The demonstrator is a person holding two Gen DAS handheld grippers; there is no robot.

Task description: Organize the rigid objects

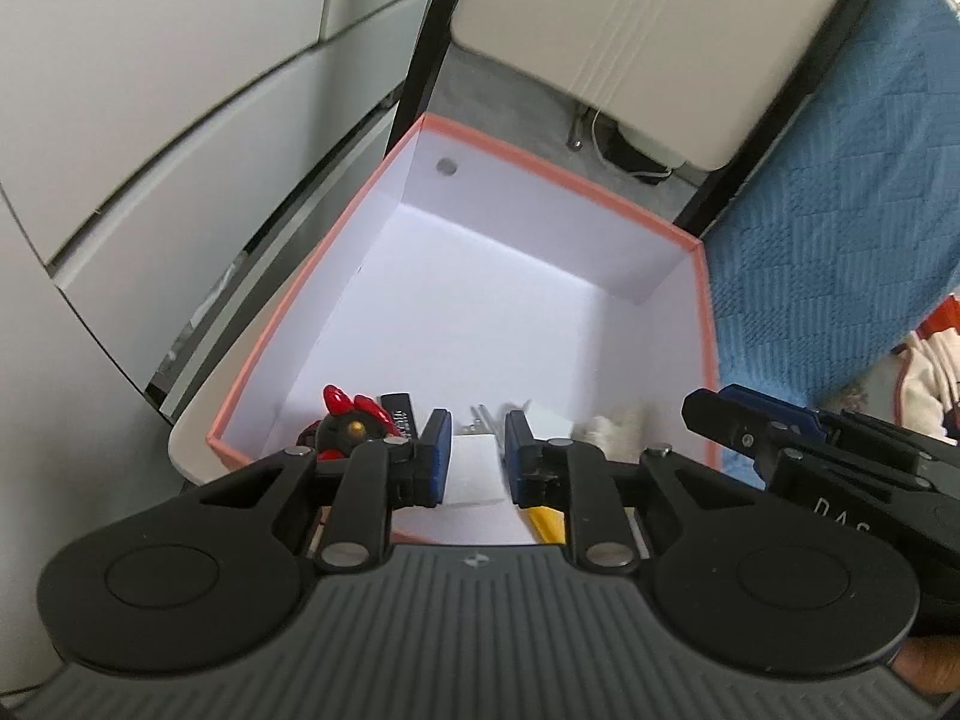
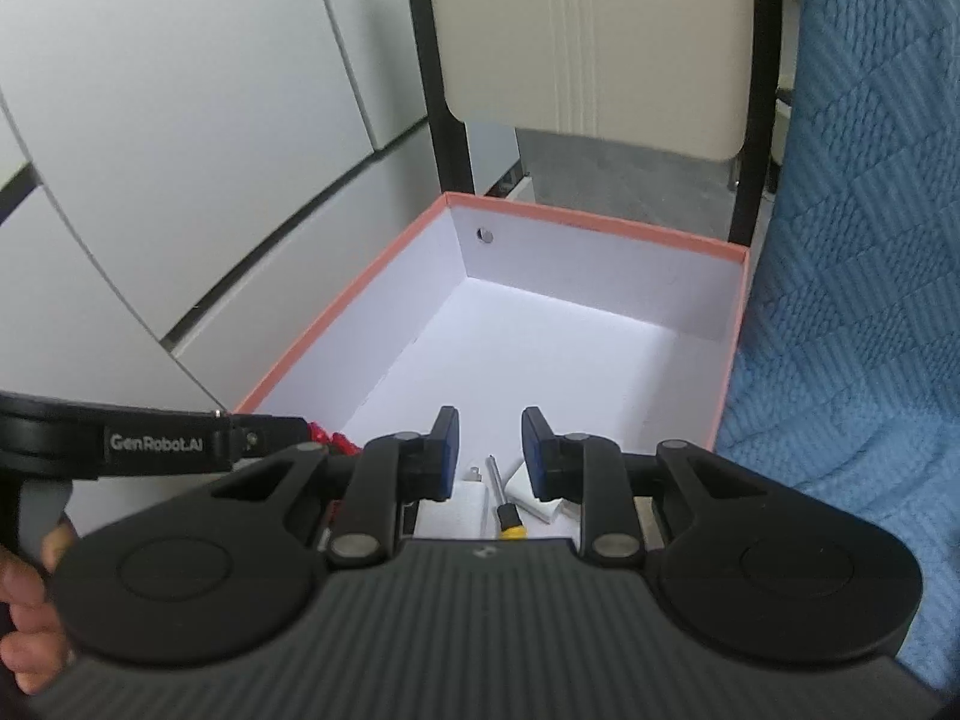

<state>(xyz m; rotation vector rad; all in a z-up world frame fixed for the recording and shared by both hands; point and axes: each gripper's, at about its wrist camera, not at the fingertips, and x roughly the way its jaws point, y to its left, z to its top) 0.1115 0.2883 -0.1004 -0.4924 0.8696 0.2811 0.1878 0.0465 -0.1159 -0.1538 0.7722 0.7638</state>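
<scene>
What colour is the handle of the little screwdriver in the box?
Yellow and black: the small screwdriver in the pink-rimmed white box shows best in the right wrist view.

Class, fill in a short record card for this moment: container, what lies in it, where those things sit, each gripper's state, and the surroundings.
container: open box, pink rim, white inside
contents: red and black toy, screwdriver with yellow on its handle, white block, white charger
position of contents: all at the near end; far end bare
left gripper: open, holding nothing, over the near end
right gripper: open, holding nothing, over the near end
surroundings: blue cloth right of box, chair behind it
</scene>
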